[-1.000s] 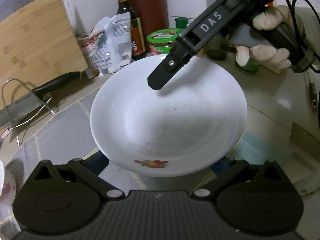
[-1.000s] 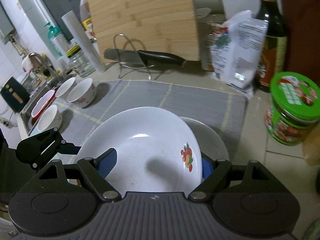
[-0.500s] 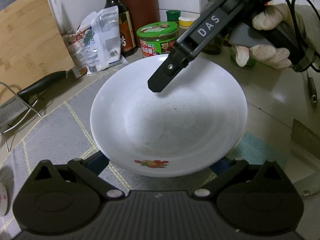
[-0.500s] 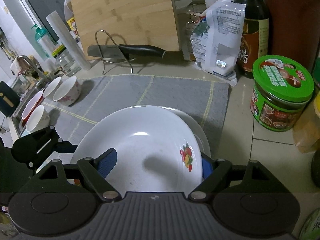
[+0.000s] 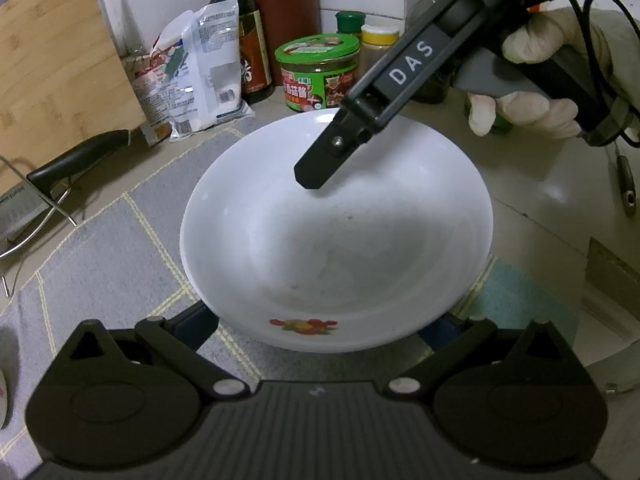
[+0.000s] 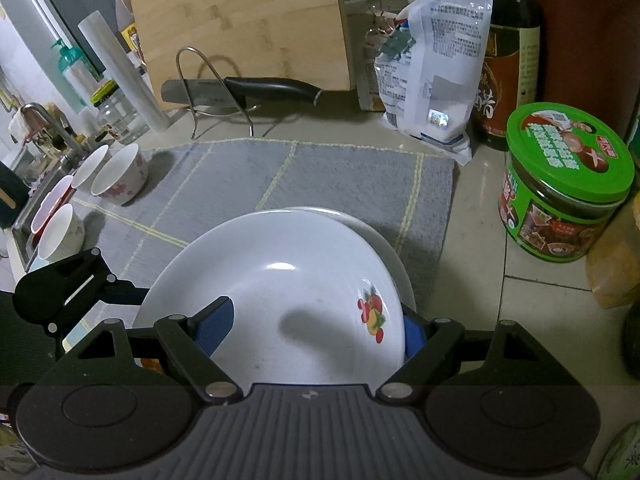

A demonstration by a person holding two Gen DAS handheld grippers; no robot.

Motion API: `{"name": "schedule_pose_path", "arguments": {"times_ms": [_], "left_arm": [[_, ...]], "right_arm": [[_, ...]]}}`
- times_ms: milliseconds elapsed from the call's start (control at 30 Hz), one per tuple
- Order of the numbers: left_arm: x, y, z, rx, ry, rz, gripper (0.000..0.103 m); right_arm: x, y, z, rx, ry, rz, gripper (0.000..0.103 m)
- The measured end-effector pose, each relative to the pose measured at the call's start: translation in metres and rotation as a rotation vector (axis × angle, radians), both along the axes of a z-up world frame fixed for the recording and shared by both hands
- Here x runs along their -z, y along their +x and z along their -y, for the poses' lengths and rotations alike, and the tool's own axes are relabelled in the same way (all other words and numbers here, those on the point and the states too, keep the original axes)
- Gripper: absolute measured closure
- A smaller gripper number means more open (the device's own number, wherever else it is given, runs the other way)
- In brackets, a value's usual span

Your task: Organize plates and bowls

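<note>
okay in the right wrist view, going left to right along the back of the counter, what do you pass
Wooden cutting board → white packet → dark sauce bottle → green-lidded jar.

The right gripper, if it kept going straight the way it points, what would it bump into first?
Likely the white plate. The right gripper points down at it, one finger already over the plate's inside. A second plate lies underneath. Depth is hard to judge.
</note>
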State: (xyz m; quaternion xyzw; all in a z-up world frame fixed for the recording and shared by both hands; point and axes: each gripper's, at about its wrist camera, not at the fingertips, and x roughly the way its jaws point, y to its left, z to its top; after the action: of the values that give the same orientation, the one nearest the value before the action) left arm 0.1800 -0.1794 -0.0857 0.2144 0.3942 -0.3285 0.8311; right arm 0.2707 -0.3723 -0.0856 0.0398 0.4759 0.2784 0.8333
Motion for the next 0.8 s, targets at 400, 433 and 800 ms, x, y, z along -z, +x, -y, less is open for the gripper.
{"name": "schedule_pose_path", "arguments": {"times_ms": [400, 433, 800], "left_arm": [[0.0007, 0.0025, -0.0006, -0.006, 0.012, -0.015, 0.001], [0.0005, 0.0028, -0.0002, -0.006, 0.014, -0.016, 0.001], [-0.0013, 0.0039, 0.0012, -0.005, 0.023, -0.026, 0.001]], "right_arm": [[0.0020, 0.0021, -0.0042, 0.003, -0.014, -0.015, 0.013], [0.0020, 0.0021, -0.0044, 0.002, -0.014, -0.015, 0.013], [0.0005, 0.0004, -0.0057, 0.007, -0.028, -0.024, 0.010]]}}
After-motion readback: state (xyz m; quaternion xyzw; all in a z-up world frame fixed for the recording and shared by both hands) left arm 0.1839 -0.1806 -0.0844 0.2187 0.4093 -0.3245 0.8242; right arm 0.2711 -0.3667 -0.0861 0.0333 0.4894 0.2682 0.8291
